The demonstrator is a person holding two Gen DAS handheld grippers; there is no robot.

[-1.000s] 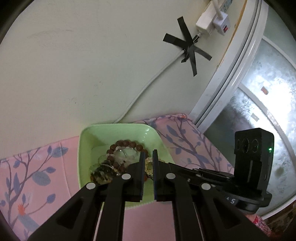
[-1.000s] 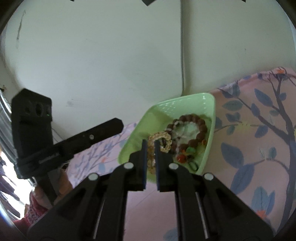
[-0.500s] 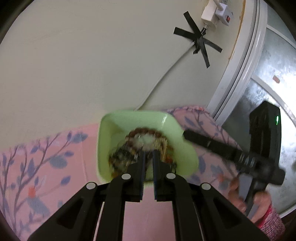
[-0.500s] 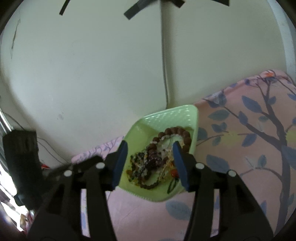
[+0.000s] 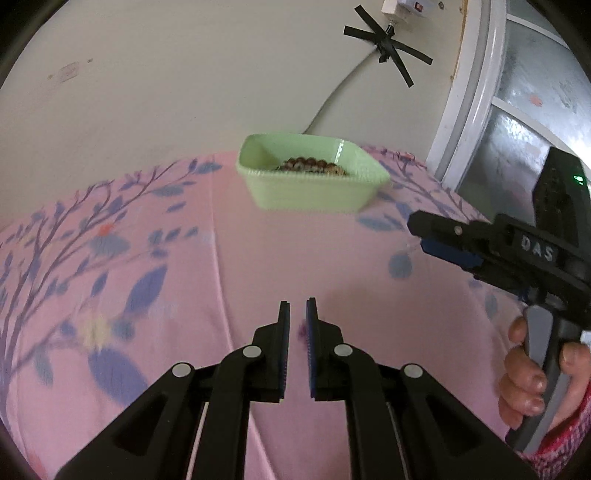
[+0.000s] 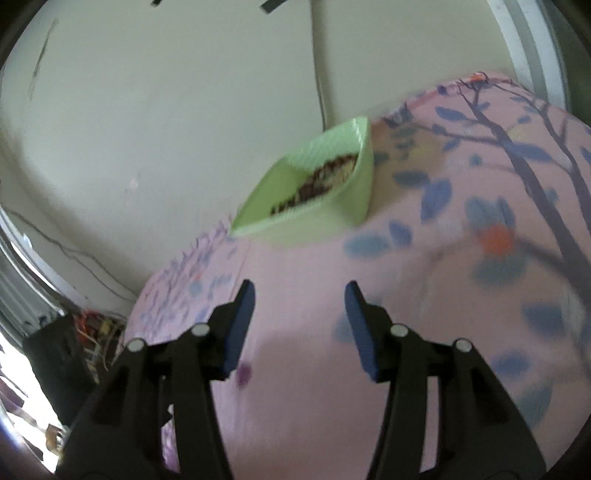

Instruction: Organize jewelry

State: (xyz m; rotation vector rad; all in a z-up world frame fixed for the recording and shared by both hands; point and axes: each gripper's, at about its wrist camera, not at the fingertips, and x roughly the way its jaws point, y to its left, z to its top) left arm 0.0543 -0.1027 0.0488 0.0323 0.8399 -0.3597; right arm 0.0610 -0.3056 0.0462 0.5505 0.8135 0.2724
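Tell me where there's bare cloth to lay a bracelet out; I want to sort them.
The pink cloth lies bare between the green tray and the left tool, and leftward across the branch print. On the right, the right tool hangs over the cloth. The tray itself is crowded with beads.

The green tray's [image 5: 310, 194] near wall hides most of the beaded bracelets [image 5: 312, 165]. In the right wrist view they [image 6: 317, 177] smear into blur. The picture's top edge cuts off the power strip [image 5: 406, 5].
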